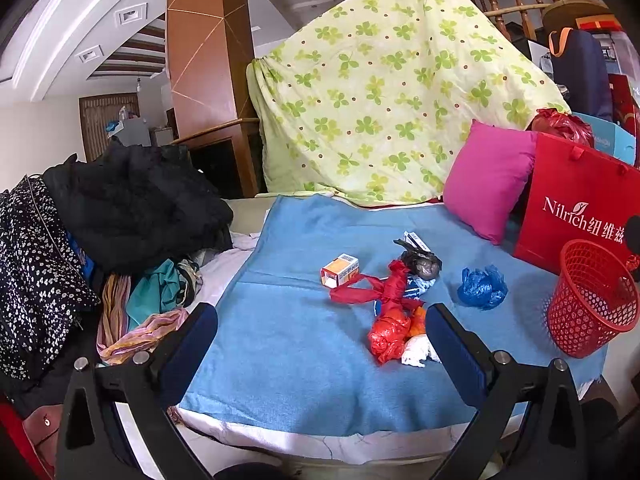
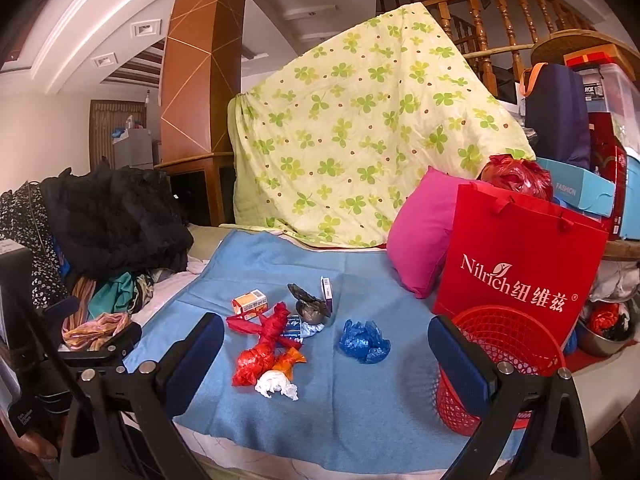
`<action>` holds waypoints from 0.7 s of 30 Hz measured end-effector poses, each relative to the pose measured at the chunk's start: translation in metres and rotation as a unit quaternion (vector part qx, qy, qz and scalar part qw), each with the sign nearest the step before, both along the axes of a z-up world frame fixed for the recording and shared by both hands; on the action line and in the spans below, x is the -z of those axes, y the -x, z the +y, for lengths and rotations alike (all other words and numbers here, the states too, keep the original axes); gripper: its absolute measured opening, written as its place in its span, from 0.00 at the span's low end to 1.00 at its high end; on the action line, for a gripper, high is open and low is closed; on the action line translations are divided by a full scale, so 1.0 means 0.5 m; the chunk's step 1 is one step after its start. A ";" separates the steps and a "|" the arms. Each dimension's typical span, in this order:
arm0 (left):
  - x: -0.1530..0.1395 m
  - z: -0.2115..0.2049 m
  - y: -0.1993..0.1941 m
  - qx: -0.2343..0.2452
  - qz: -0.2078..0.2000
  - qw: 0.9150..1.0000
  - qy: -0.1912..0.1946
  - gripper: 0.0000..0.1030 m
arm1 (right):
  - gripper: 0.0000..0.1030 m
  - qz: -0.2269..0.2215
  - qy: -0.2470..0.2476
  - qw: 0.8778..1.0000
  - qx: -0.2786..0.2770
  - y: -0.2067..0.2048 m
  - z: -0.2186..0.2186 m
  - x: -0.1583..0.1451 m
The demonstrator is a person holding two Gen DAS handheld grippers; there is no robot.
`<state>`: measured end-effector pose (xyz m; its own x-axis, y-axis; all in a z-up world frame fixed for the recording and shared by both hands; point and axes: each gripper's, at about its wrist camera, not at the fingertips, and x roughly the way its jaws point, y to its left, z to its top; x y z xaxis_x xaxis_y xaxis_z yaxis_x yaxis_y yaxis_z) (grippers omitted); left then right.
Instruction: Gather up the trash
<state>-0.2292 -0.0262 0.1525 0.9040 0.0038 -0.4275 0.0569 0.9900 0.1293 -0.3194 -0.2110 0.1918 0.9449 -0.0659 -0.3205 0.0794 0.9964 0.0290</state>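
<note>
On the bed, the blue woven blanket (image 1: 304, 360) carries a small heap of trash, and the red plastic mesh basket (image 1: 592, 304) stands at the blanket's right edge, in front of a red paper shopping bag (image 1: 580, 208).

The main risk, I think, comes from the heap itself. The long red plastic bag twisted into a rope (image 1: 384, 292) lies over the crumpled orange-red plastic bag (image 1: 390, 336), and the white crumpled tissue (image 2: 276, 386) touches that one. A pinch on one piece may drag its neighbours along or drop them short of the basket. The basket looks light, so a push on its rim could tip it. The small orange and white cardboard box (image 1: 341, 271), the dark grey knotted plastic bag (image 2: 310, 308) and the blue crumpled plastic bag (image 2: 365, 340) lie a little apart from the heap, so they seem easier.

The left hand-held gripper (image 1: 320, 354) hovers low over the near part of the blanket, jaws spread wide, holding nothing. The right hand-held gripper (image 2: 326, 360) is also wide and empty, with the heap between its fingers and the basket behind the right finger.
</note>
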 end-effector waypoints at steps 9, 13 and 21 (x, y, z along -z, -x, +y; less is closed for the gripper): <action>0.000 -0.002 -0.002 0.000 0.001 1.000 -0.001 1.00 | 1.00 0.001 -0.004 1.000 0.005 -0.002 0.000 0.006; 0.003 -0.003 -0.002 0.001 0.003 1.000 -0.001 1.00 | 1.00 0.001 -0.003 1.000 0.004 -0.005 0.001 0.007; 0.011 -0.003 -0.012 0.003 0.008 1.000 -0.003 1.00 | 1.00 0.005 -0.007 1.000 0.005 -0.014 -0.002 0.011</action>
